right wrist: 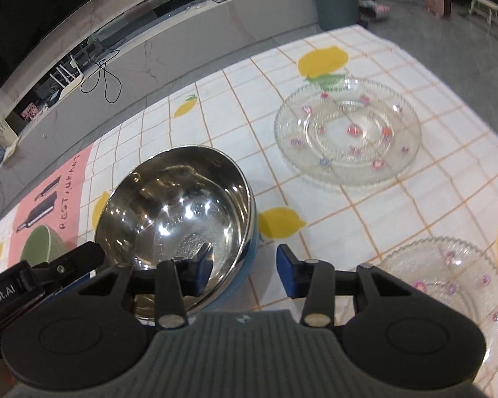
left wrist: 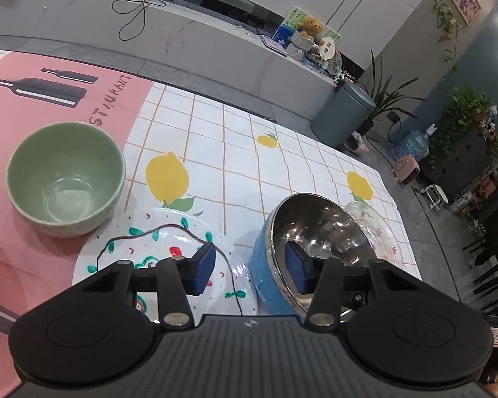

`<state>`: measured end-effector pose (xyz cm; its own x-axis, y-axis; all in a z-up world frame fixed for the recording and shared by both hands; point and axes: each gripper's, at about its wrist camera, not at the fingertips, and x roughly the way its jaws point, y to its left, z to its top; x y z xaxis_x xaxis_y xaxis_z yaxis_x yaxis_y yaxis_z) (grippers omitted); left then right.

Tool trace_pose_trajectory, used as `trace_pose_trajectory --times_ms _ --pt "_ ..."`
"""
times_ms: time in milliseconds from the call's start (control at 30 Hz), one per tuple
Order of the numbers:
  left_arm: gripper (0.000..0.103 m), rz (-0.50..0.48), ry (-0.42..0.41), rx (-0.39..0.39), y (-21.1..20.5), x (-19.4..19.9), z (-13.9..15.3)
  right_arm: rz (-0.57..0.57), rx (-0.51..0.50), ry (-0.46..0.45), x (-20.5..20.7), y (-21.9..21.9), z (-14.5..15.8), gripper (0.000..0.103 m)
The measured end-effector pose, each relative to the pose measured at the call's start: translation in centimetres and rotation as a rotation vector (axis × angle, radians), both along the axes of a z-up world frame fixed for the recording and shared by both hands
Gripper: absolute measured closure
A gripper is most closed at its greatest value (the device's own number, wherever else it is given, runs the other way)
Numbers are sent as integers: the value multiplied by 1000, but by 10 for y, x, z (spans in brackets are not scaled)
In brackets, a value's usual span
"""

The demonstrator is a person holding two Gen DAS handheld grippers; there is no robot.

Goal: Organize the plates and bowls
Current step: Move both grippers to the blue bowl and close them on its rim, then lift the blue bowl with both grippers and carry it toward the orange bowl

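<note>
A blue bowl with a steel inside stands on the lemon tablecloth. My left gripper is open and straddles its left wall, right pad inside, left pad over a painted white plate. A green bowl sits at the left on the pink mat. My right gripper is open and straddles the same bowl's right wall, left pad inside. Two clear glass plates lie beyond and at the lower right. The left gripper's body shows at the left.
The table's far edge runs along a grey marble counter. A grey bin and plants stand on the floor beyond the right corner. A glass plate peeks out behind the blue bowl.
</note>
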<state>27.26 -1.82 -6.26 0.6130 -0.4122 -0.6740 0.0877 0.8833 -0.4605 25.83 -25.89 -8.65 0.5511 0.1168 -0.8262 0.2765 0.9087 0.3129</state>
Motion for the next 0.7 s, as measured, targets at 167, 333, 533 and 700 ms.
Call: trace_pose_trajectory --times_ms 167,333,533,700 --pt "59 -18 11 -26 -4 3 -4 -15 -2 -8 0 -2 1 67" --pt "65 -40 35 -35 -10 4 -10 16 -21 -27 -3 4 4 79" --pt "79 -60 58 -60 -11 4 -14 25 -25 -34 -5 5 5 80" --pt "81 -72 55 -28 -15 0 -10 24 -34 -38 -8 6 6 83"
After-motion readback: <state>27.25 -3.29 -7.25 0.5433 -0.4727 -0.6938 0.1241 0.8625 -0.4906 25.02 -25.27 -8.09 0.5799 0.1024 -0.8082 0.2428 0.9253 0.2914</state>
